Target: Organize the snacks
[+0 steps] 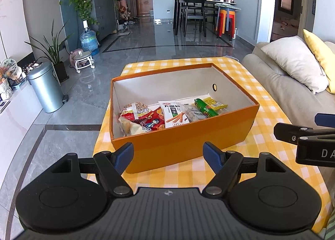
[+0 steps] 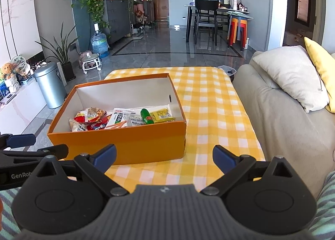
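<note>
An orange box [image 1: 230, 126] with a white inside stands on the yellow checked tablecloth [image 1: 270, 114]. In it lie several snacks: a white strip-snack packet [image 1: 173, 114], a green sausage [image 1: 204, 108], a yellow packet [image 1: 216, 103] and red packets [image 1: 156, 121]. My left gripper [image 1: 168, 154] is open just in front of the box's near wall, with nothing between its fingers. To the right of it, my right gripper [image 2: 164, 155] is open and empty before the box's [image 2: 125, 145] near right corner. No snack lies outside the box in either view.
A beige sofa [image 2: 282, 118] with a white cushion [image 2: 293, 76] and a yellow one borders the table on the right. A metal bin [image 1: 47, 87] stands on the floor to the left. Bare cloth [image 2: 209, 103] lies right of the box.
</note>
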Demonstrator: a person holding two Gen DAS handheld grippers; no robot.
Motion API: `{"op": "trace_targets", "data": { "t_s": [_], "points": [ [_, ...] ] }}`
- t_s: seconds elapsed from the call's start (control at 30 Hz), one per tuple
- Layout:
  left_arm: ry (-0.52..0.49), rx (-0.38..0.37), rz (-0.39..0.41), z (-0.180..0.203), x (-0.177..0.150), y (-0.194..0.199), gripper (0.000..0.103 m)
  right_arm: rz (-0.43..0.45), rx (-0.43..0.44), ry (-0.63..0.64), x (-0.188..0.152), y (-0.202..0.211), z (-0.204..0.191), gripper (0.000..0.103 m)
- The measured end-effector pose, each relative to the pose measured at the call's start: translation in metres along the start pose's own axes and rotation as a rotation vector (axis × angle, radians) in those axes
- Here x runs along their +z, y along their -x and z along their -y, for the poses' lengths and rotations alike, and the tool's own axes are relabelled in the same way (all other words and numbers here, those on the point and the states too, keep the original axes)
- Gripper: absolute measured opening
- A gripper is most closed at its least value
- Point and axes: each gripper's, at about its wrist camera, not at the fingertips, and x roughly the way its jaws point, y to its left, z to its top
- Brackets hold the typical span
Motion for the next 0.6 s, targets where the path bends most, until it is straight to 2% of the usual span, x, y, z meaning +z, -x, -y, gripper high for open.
{"op": "trace_targets", "data": {
  "t_s": [0.6],
  "points": [
    [0.008,0.008,0.000,-0.0039,0.0006,0.0031,0.088,0.013,0.001,0.004,0.0002,0.0061,-0.0014,0.096]
  ]
}}
